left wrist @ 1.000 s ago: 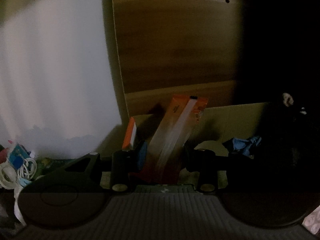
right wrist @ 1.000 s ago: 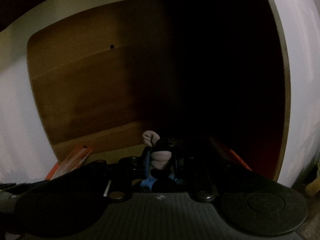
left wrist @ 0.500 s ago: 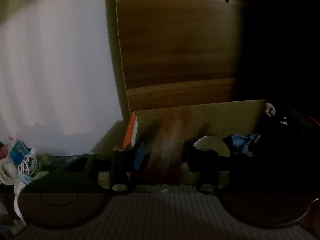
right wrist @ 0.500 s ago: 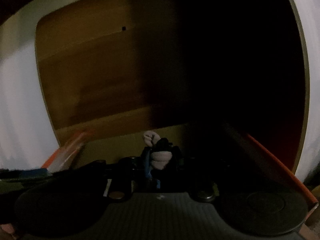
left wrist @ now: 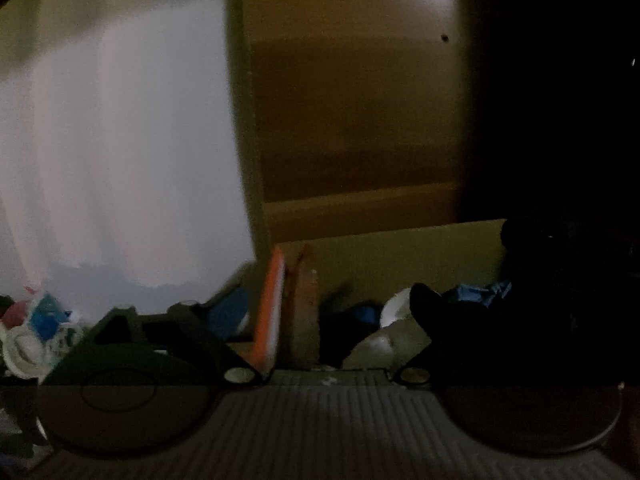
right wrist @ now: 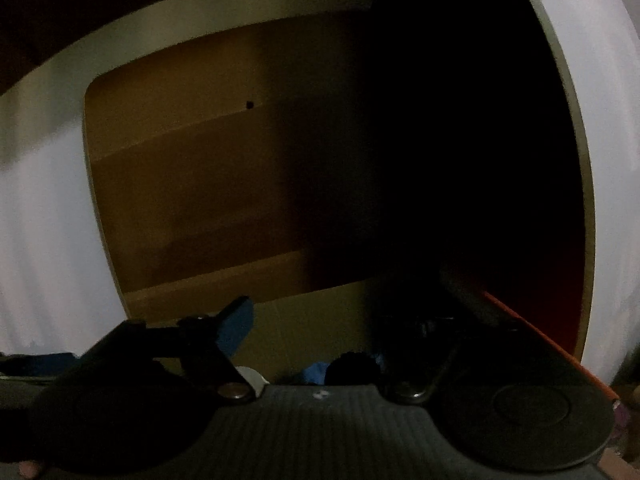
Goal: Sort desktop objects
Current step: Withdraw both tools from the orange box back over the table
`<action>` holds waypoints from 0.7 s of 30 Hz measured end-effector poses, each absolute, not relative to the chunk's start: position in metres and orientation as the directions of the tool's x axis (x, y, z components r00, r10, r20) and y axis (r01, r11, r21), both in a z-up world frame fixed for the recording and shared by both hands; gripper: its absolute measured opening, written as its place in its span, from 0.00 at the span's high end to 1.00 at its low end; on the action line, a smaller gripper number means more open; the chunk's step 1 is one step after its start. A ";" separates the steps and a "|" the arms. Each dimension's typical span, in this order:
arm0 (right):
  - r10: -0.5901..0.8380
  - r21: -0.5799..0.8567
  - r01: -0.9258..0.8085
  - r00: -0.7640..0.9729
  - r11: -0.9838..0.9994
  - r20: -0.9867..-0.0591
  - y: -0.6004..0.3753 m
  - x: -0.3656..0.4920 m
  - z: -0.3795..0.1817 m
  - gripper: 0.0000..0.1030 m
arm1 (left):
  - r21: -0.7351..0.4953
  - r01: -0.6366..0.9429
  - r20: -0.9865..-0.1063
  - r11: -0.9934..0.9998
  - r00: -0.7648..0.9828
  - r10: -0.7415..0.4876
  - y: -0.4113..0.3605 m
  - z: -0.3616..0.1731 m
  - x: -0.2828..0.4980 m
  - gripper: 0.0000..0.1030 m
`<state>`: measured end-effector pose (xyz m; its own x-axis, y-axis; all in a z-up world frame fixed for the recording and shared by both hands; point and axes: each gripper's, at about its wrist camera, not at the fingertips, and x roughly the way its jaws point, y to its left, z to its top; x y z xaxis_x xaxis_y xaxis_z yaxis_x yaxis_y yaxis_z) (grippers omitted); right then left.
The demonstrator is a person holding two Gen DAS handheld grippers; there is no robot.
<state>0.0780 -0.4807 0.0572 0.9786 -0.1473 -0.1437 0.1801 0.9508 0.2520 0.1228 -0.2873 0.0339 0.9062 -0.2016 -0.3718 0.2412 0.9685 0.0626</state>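
the room is dark. a brown wood panel stands far back, a white wall to its left. both hand-held grippers, left and right, have just opened wide and hold nothing. the orange packet leans inside the cardboard box.

matt cardboard box wall, smooth wood-grain panel, ribbed matt gripper housing

The left gripper, its jaws just opened, hangs over a cardboard box holding what looks like an orange packet.
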 end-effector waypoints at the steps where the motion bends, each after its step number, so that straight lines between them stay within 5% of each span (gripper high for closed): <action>1: -0.139 0.253 0.171 0.981 0.952 -0.138 -0.480 0.078 0.057 0.25 | 0.060 0.243 -0.366 0.968 0.908 -0.205 -0.282 0.036 0.119 0.11; 10: -0.053 0.288 0.065 0.997 0.955 -0.049 -0.448 0.063 0.077 0.17 | 0.035 0.165 -0.309 0.986 0.940 -0.146 -0.206 0.059 0.079 0.07; 21: 0.138 0.255 -0.117 0.988 0.960 -0.064 -0.342 0.009 0.088 0.10 | 0.065 -0.009 -0.252 0.998 0.967 0.026 -0.113 0.044 0.037 0.03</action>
